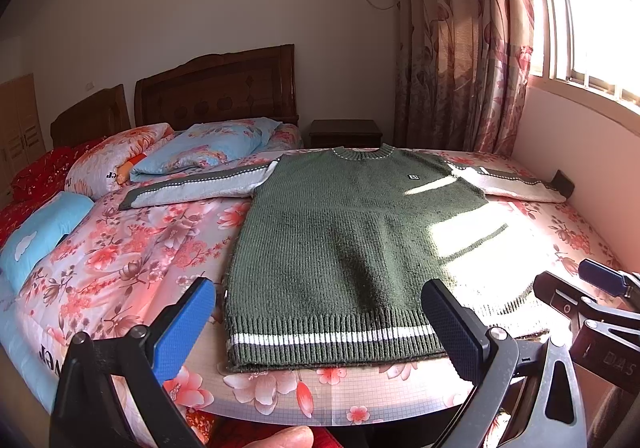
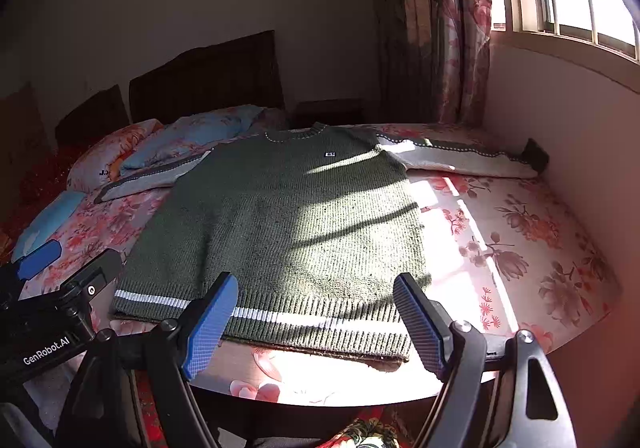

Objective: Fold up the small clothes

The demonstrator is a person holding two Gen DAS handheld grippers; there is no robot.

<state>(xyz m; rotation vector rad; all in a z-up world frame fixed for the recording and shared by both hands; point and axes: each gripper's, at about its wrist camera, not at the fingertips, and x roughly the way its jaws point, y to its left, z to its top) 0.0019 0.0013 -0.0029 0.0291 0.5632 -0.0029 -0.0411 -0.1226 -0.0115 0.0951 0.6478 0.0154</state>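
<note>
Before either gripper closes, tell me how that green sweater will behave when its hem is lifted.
The green sweater looks thick and ribbed, so it will probably drape and sag rather than stay flat. Its spread sleeves would likely trail behind. The fuzzy knit should grip well and probably drag on the floral bedspread.

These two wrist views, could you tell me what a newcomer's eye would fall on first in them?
A dark green knitted sweater lies spread flat in the middle of the bed's floral cover, sleeves stretched out to both sides, its white-striped hem nearest the cameras. Bright sunlight from the window at the right falls in bands across it. In the foreground the left gripper and the right gripper hover over the hem, jaws wide open and empty.
</note>
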